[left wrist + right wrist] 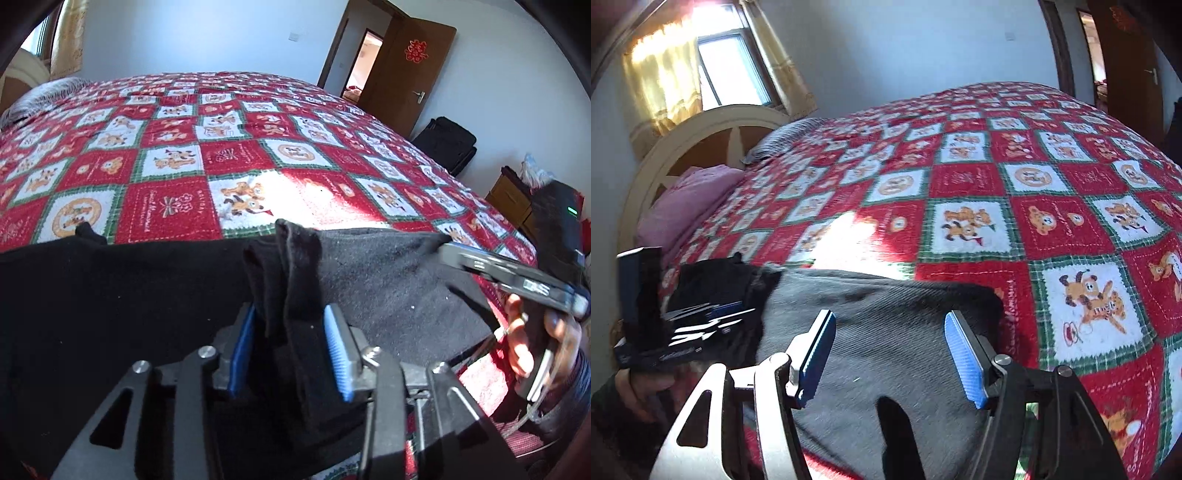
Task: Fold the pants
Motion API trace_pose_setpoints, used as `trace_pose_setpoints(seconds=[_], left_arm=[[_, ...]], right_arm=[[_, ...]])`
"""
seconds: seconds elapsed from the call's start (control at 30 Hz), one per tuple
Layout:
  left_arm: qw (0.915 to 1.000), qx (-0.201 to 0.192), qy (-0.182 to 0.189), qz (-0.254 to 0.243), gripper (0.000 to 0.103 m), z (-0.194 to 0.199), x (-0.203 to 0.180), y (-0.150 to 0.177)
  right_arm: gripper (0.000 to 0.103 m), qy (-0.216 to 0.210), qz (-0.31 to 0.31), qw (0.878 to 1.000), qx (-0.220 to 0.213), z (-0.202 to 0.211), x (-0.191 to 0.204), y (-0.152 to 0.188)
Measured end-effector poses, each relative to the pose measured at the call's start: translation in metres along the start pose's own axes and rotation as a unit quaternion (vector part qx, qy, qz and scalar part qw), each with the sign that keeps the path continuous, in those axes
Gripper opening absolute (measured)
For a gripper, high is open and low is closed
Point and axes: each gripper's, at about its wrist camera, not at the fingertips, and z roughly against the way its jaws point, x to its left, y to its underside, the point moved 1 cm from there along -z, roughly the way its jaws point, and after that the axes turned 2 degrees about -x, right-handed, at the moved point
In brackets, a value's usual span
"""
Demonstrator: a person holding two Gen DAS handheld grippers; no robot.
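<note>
In the left wrist view the left gripper [295,350] sits at lower centre with a bunched ridge of the black pants [147,295] standing up between its blue pads [336,354]. The pads stand a little apart: the right pad has a gap beside the cloth and the left pad is half hidden by it, so the gripper reads as loosened rather than clamped, with the fabric still between the jaws. From there the pants spread as a dark band across the lower half of the frame, long axis running left to right along the near edge of the bed [221,147], which carries a red, white and green checked quilt.

In the right wrist view the right gripper [890,354] is open with nothing between its pads, hovering over the greyish-black cloth of the pants [886,314], whose free corner lies just ahead and to the right, at centre right of the frame. The right gripper looks nearer to that free end, so the coming fold likely turns on it.

The red quilt squares bear small embroidered writing, too fine to read with confidence. A red paper character hangs on the brown door [417,66] at upper right.
</note>
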Motion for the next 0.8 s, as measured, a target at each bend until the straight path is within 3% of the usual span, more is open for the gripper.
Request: trace_pose_setpoints(seconds=[0.13, 0.23, 0.3, 0.4, 0.53, 0.63, 0.8], left_arm=[[0.9998, -0.007, -0.014, -0.01, 0.061, 0.005, 0.0, 0.002], [0.9998, -0.008, -0.018, -0.006, 0.064, 0.007, 0.003, 0.003], [0.9997, -0.011, -0.023, -0.008, 0.065, 0.011, 0.005, 0.004], [0.9991, -0.019, -0.037, -0.012, 0.076, 0.018, 0.01, 0.005], [0.9981, -0.024, -0.056, -0.009, 0.077, 0.03, 0.024, 0.008], [0.9971, -0.025, -0.072, -0.006, 0.08, 0.037, 0.039, 0.012], [0.9954, -0.025, -0.09, 0.021, 0.082, 0.044, 0.065, 0.018]], right_arm=[[0.063, 0.001, -0.002, 1.0, 0.002, 0.003, 0.0, -0.001], [0.063, 0.023, 0.014, 1.0, -0.014, 0.021, 0.014, 0.004], [0.063, 0.019, 0.034, 0.999, -0.022, 0.03, 0.033, 0.009], [0.063, 0.034, 0.098, 0.994, -0.029, 0.029, 0.073, 0.02], [0.063, 0.049, 0.165, 0.985, -0.026, 0.009, 0.116, 0.04], [0.063, 0.028, 0.173, 0.984, 0.013, -0.012, 0.125, 0.052], [0.063, 0.04, 0.209, 0.977, 0.016, -0.012, 0.135, 0.062]])
